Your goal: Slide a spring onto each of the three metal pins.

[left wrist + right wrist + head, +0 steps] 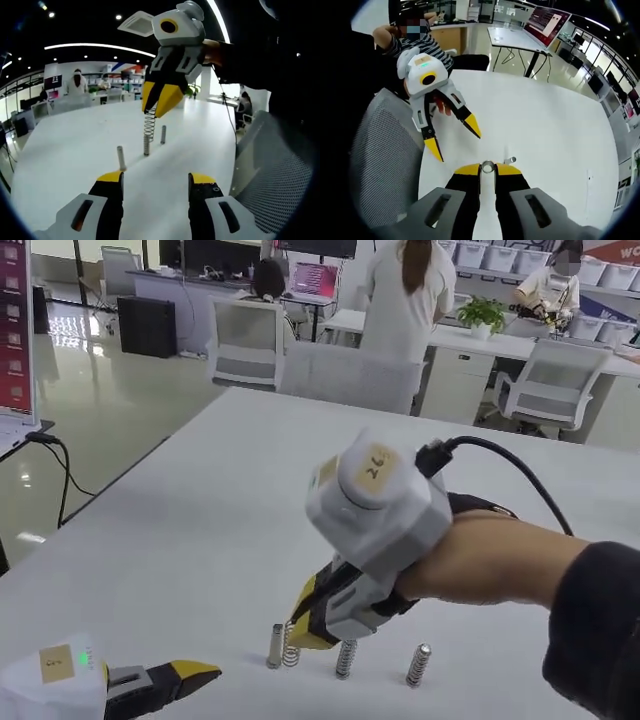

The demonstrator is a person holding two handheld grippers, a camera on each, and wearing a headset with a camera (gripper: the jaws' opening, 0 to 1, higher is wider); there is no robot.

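- The white tabletop (200, 540) runs off the bottom of the head view.
- The right claw (156, 106) is clenched on the top of the spring (149, 127); the head view leaves that grip hard to make out.
- The left claw (156, 177) is released, jaws apart, low near the pins.
- The spring hangs upright, its foot at the middle pin (146, 149); the right gripper view shows its round top end-on.
- The nearest pin (120, 157) stands bare.

The left claw (195, 677) is cut off by the head view's lower edge. The spring's (148, 131) top is hidden between the right claw's (153, 113) jaws. In the right gripper view its coils are hidden below its top ring, and one pin (510, 160) is largely covered by a jaw.
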